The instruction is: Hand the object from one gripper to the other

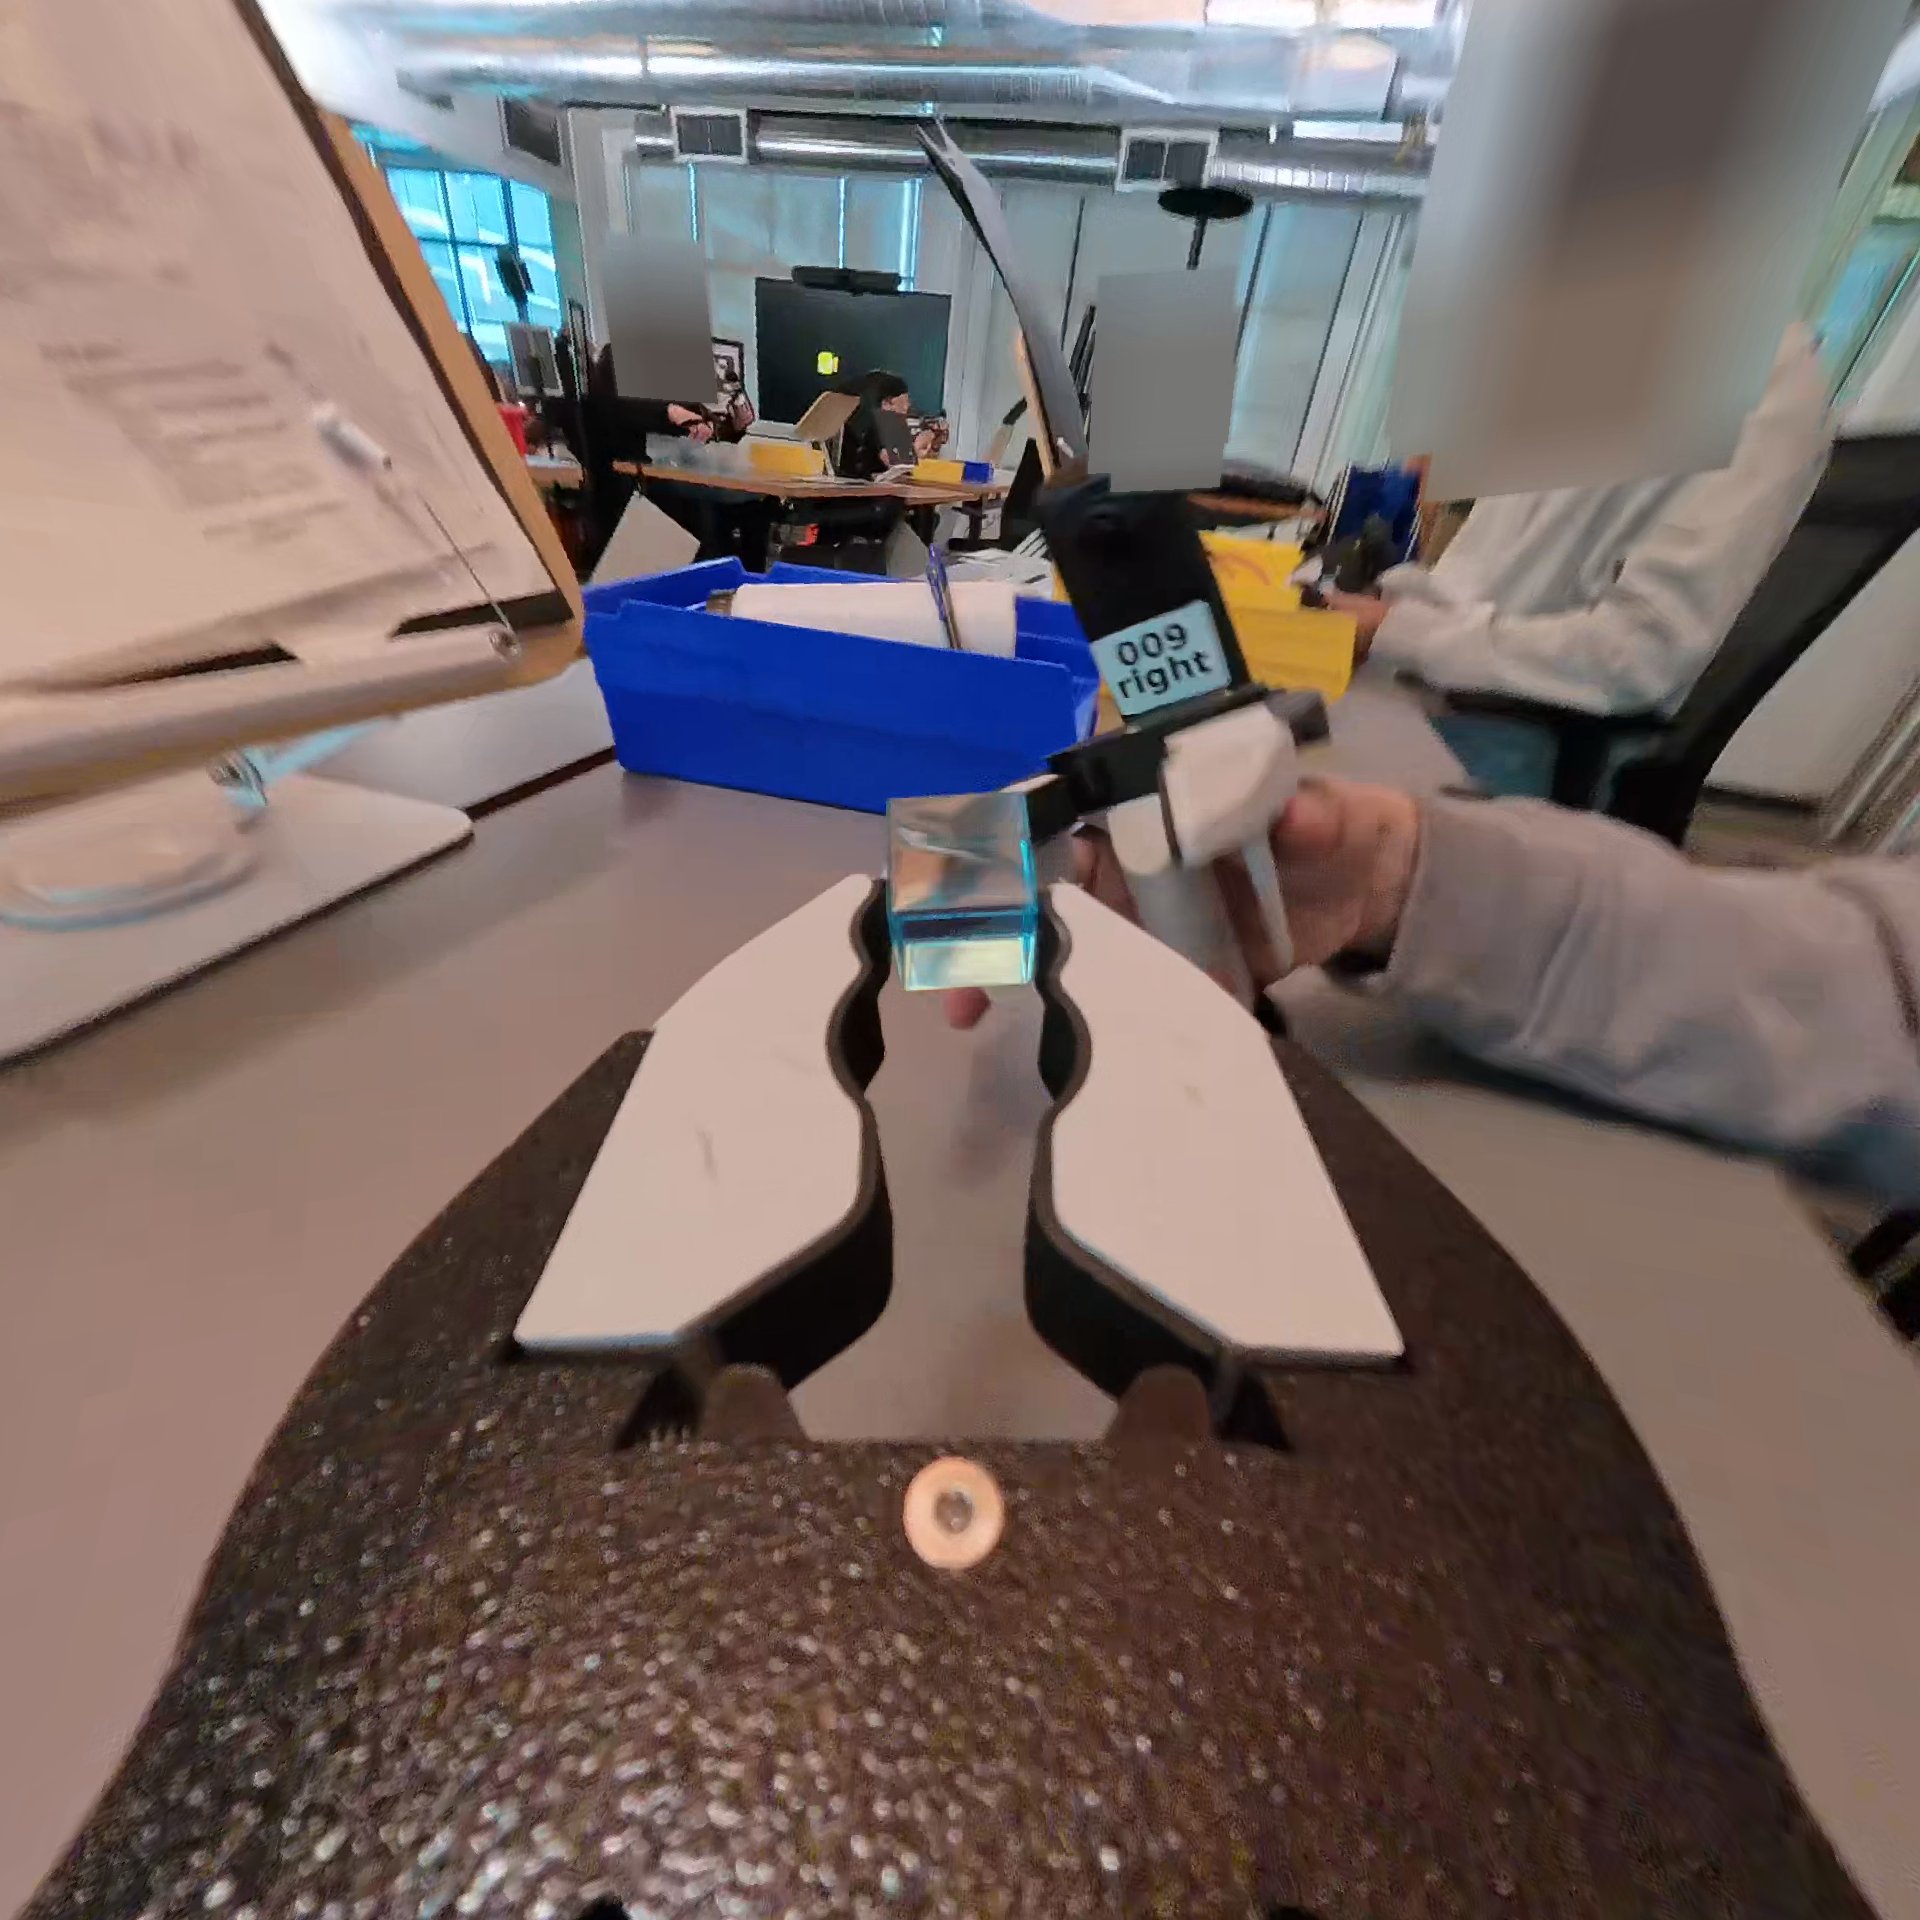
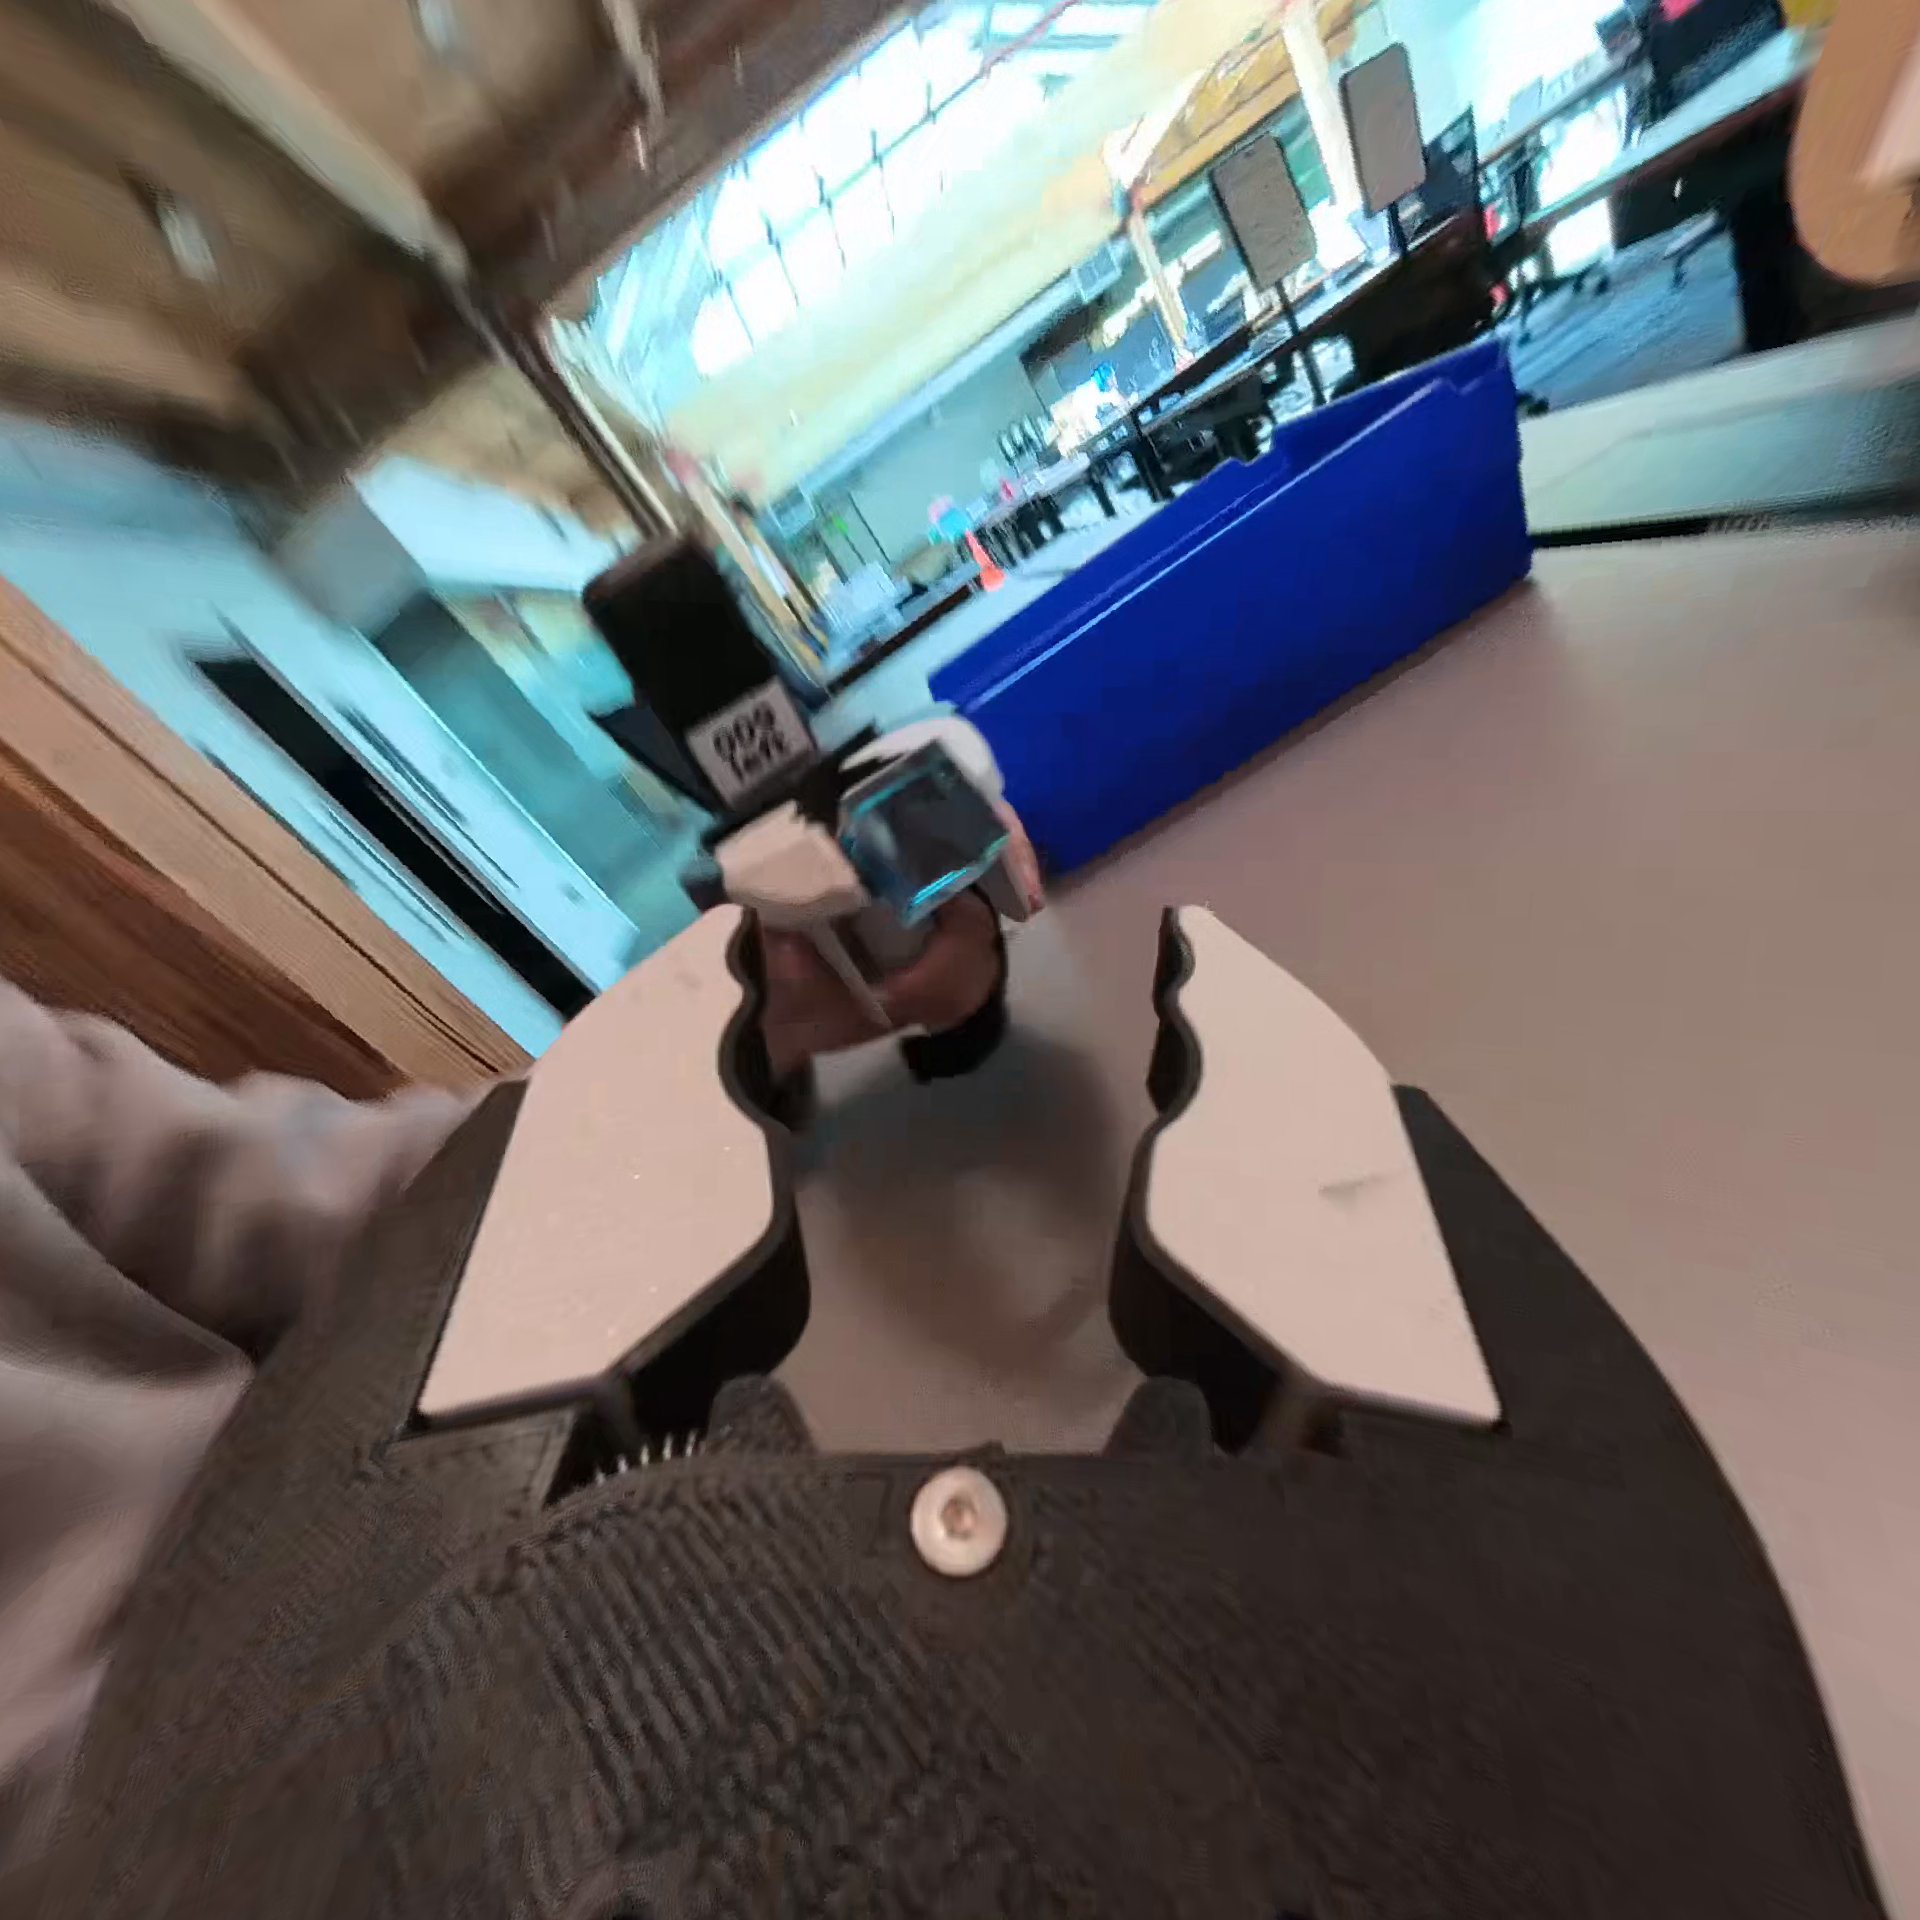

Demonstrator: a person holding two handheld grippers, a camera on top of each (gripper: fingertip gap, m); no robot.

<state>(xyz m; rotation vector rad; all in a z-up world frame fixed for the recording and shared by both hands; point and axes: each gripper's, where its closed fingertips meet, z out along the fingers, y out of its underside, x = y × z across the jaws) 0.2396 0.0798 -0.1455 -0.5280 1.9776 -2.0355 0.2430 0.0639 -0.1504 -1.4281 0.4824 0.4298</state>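
Up close, the left gripper (image 1: 961,935) pinches a clear blue-tinted block (image 1: 961,894) between its white fingertips (image 1: 847,914), holding it above the grey table (image 1: 436,1039). Just right of the block, the right gripper (image 2: 956,940) stands with its jaws spread wide and nothing between them, held in a person's hand (image 1: 1340,883) in a grey sleeve (image 1: 1662,935). Farther back on the table sits a blue bin (image 1: 831,707), and to the left a document stand (image 1: 208,416) holds printed paper. Beyond, blurred, lies an open office with desks and yellow bins (image 1: 1288,623).
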